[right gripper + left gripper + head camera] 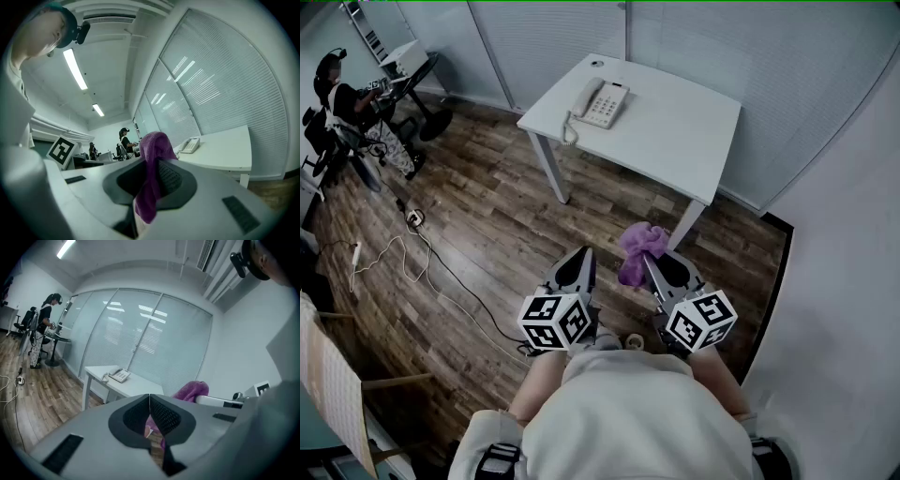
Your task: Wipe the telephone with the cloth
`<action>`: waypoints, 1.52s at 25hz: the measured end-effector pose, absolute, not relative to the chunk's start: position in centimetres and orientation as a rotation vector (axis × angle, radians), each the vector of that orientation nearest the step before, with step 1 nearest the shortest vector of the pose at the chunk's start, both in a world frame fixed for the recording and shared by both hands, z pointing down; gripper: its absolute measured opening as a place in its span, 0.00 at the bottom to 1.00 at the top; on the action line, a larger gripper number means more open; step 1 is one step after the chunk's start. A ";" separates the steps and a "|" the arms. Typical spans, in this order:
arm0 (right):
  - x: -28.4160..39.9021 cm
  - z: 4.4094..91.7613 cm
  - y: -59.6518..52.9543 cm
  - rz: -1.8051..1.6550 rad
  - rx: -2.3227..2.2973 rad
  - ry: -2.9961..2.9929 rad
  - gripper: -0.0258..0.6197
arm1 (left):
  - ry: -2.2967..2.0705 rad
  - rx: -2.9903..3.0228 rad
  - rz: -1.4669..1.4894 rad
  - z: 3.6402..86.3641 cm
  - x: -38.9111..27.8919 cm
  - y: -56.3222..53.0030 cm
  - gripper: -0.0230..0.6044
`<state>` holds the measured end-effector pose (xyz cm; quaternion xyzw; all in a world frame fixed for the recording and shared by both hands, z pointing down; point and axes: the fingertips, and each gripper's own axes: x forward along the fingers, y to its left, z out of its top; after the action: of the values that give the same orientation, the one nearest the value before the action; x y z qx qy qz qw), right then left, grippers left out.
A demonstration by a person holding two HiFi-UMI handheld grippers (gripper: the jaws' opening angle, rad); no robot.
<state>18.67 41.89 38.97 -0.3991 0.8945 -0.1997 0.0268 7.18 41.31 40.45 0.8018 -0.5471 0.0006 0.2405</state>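
Now you are pinching the purple cloth (pixel 639 246) in your right gripper (pixel 652 261), your left gripper (pixel 579 265) is hanging pressed together and empty, and the telephone (pixel 600 103) is lying well apart on the white table (pixel 684 131), at about eleven o'clock from the cloth in the head view.

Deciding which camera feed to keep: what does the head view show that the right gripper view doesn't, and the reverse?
Only the head view: the left claw with its tips shut, and a loose cable. Only the right gripper view: ceiling lights, and the right claw pinching the purple cloth close up. Both: the cloth in the right claw, and the telephone on the white table, some way ahead and untouched.
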 end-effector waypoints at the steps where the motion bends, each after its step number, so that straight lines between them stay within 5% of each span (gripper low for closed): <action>1: 18.7 39.0 42.0 -0.631 -1.225 2.754 0.14 | -1.496 2.183 -0.006 40.6 6.9 41.6 0.07; 38: 21.8 37.9 41.3 -0.589 -1.080 2.851 0.15 | -1.531 2.093 0.040 42.0 10.6 42.5 0.07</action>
<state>21.76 41.33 37.90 -0.3478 0.9180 -0.1898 0.0181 10.63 42.49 41.97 0.7769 -0.5683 0.0150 0.2705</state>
